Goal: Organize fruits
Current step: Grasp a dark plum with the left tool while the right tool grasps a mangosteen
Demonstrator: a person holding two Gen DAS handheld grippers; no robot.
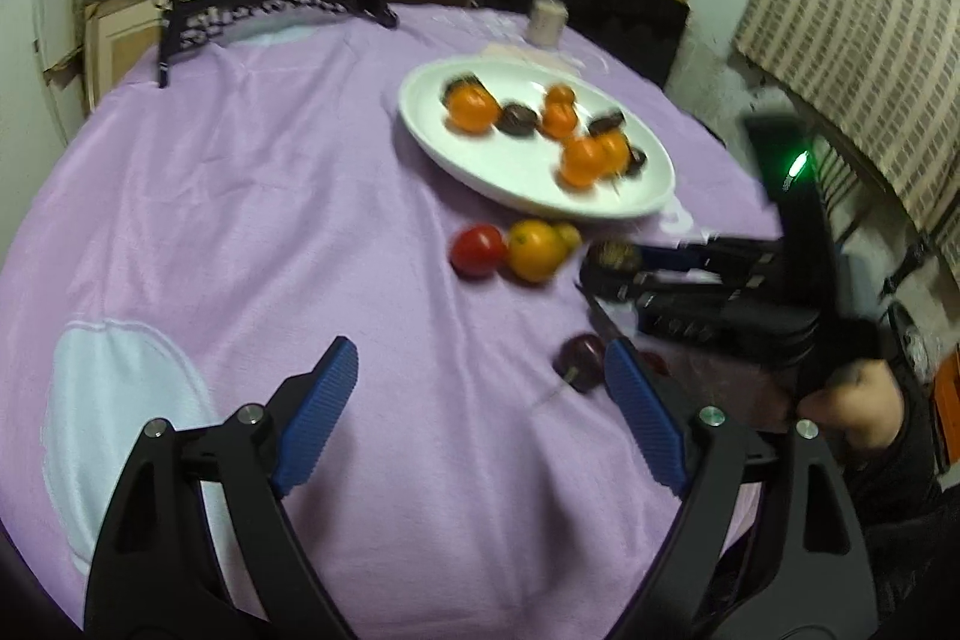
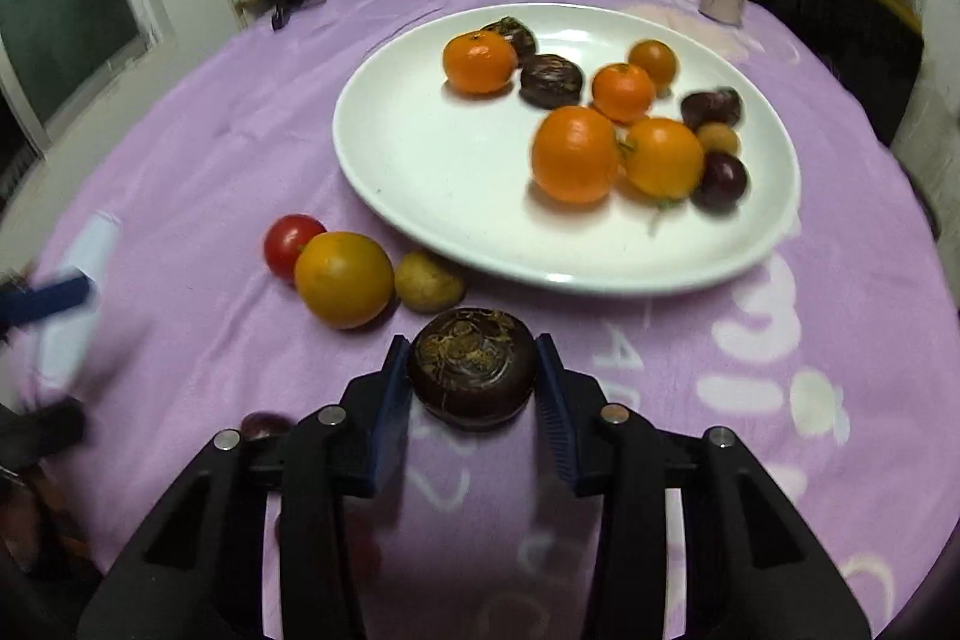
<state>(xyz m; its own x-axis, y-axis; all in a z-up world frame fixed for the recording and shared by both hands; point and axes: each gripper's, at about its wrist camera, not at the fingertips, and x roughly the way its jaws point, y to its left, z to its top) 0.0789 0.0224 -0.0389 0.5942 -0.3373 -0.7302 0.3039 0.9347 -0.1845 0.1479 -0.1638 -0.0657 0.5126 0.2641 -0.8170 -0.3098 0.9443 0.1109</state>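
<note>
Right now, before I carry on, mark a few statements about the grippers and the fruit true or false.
1. The right gripper is shut on a dark brown water chestnut. True.
2. The left gripper holds the red tomato. False: its jaws are open and empty; the red tomato lies on the purple tablecloth.
3. The white plate holds only oranges. False: dark fruits lie on it too.
4. A large orange lies off the plate, touching the tomato. True.
5. A dark cherry lies on the cloth beside the left gripper's right finger. True.
</note>
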